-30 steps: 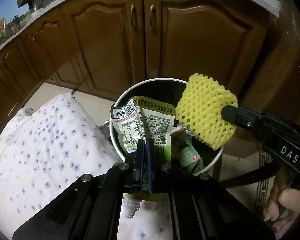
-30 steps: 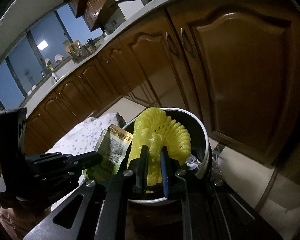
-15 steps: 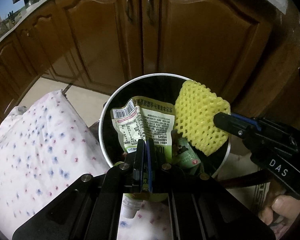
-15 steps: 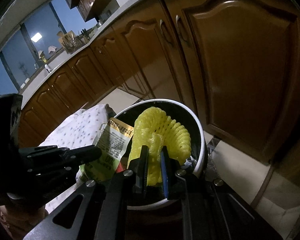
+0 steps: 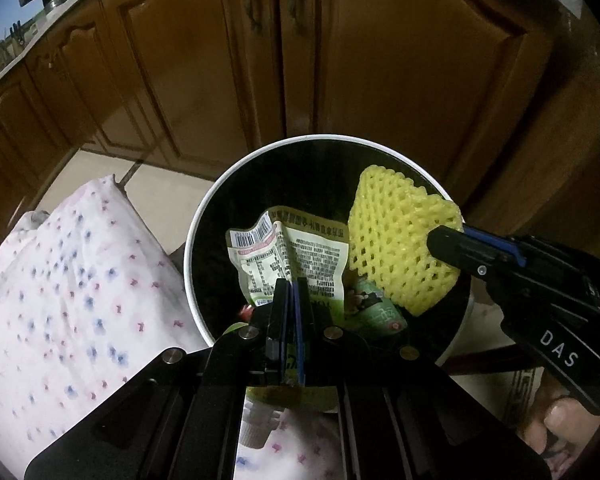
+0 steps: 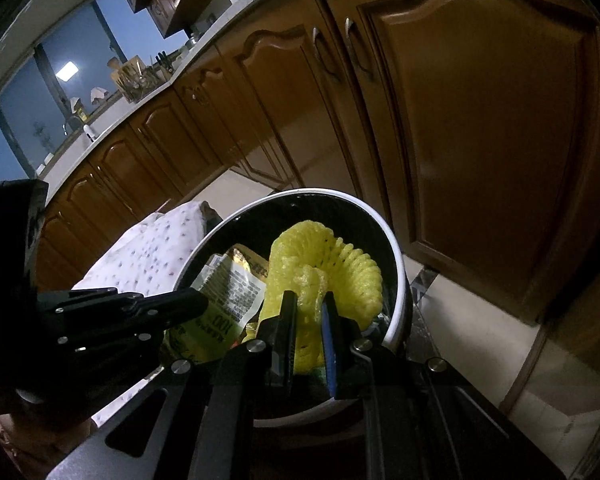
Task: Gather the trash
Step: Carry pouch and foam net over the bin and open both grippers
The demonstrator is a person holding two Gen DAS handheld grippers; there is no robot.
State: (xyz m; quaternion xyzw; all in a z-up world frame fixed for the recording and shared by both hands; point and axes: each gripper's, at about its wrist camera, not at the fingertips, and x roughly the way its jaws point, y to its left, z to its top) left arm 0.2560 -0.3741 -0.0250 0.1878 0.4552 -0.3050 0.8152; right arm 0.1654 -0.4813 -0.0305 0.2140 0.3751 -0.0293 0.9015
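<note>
Your left gripper was clamped tight on a printed drink pouch, its barcode end hanging inside the mouth of the white-rimmed trash bin and its white spout showing below the jaws. Your right gripper was closed on a yellow foam fruit net, squeezed between both fingers and held over the bin's right side, beside the pouch. A green wrapper lay in the bin beneath them. A floral-print cloth sat just left of the bin, with brown cabinet doors behind.
</note>
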